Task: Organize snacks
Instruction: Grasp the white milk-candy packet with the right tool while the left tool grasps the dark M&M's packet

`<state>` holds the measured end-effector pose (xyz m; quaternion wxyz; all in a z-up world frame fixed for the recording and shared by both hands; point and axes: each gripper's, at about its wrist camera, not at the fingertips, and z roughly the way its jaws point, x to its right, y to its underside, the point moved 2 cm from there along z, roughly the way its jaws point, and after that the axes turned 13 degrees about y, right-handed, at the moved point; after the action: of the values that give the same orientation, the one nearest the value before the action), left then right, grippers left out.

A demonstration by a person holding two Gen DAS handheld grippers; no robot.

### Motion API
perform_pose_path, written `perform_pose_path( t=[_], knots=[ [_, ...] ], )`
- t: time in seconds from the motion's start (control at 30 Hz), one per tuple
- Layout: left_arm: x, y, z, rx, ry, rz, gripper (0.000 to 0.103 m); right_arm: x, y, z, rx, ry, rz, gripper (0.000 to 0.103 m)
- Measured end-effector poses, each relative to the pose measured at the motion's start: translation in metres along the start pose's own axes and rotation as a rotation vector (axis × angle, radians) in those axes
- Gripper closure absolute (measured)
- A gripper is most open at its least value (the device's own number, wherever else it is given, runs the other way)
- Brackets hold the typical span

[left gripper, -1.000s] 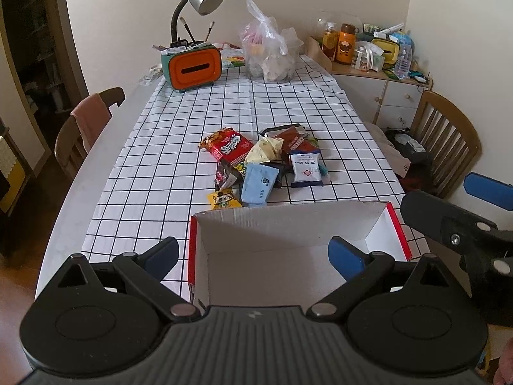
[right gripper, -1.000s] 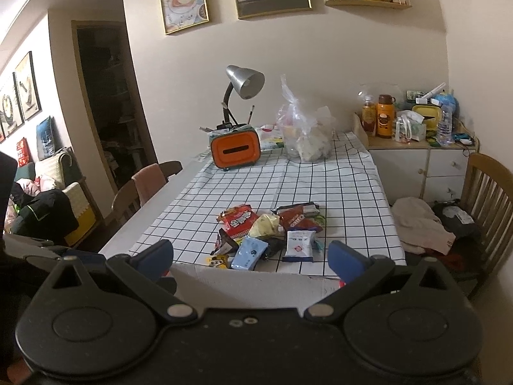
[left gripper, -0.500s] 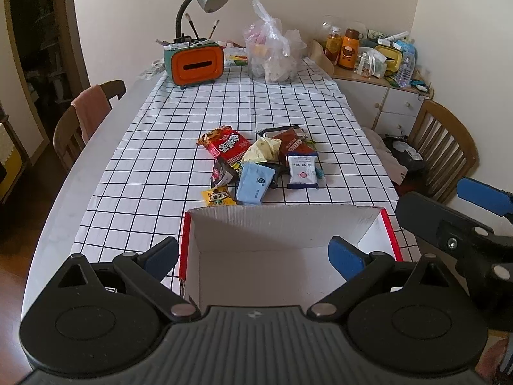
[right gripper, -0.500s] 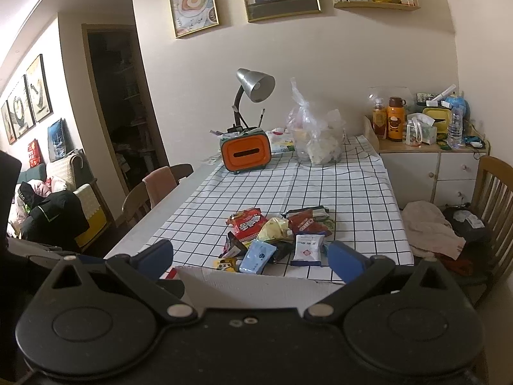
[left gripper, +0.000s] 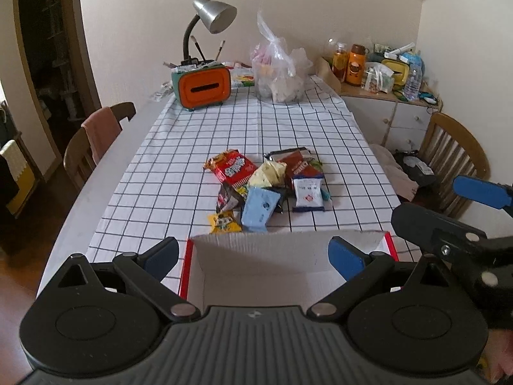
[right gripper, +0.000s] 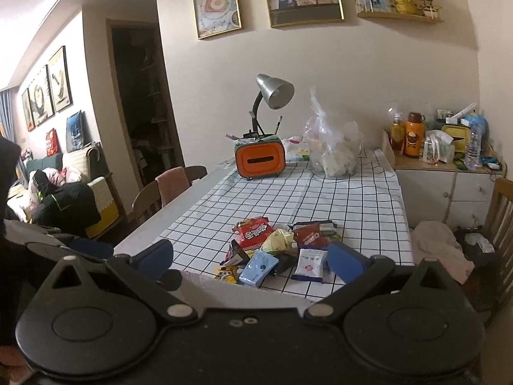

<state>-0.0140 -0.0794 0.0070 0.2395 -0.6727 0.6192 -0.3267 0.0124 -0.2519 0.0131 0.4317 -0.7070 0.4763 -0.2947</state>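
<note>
- Both tools, left tool and right tool, gape wide, holding nothing.
- Snack packets lie heaped mid-bench, just beyond the empty box at the near edge, probably staged for loading.

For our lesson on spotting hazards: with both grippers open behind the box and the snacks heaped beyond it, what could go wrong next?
1. The snack pile overlaps, so a pinch at the light blue packet may drag its neighbours along.
2. The box lies between the left gripper and the snacks; reaching over could knock its far wall.
3. The right gripper is close beside the left; they might collide.
</note>
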Motion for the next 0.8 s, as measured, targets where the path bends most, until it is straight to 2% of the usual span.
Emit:
perform_pose_path(
  t=[0.17, 0.37, 0.6, 0.8],
  knots=[
    [0.000, -0.016, 0.003, 0.033, -0.029, 0.009, 0.003, 0.016, -0.010, 0.021, -0.074, -0.016, 0.030, 0.001],
    [-0.017, -0.040, 0.018, 0.028, 0.037, -0.029, 0.003, 0.025, -0.021, 0.044, -0.116, -0.002, 0.023, 0.001],
    [-0.052, -0.068, 0.059, -0.050, 0.037, -0.085, 0.003, 0.029, -0.036, 0.092, -0.216, 0.037, 0.025, 0.001],
    [-0.076, -0.088, 0.096, -0.110, 0.041, -0.049, 0.003, 0.029, -0.041, 0.151, -0.351, 0.076, 0.033, 0.006]
  ],
)
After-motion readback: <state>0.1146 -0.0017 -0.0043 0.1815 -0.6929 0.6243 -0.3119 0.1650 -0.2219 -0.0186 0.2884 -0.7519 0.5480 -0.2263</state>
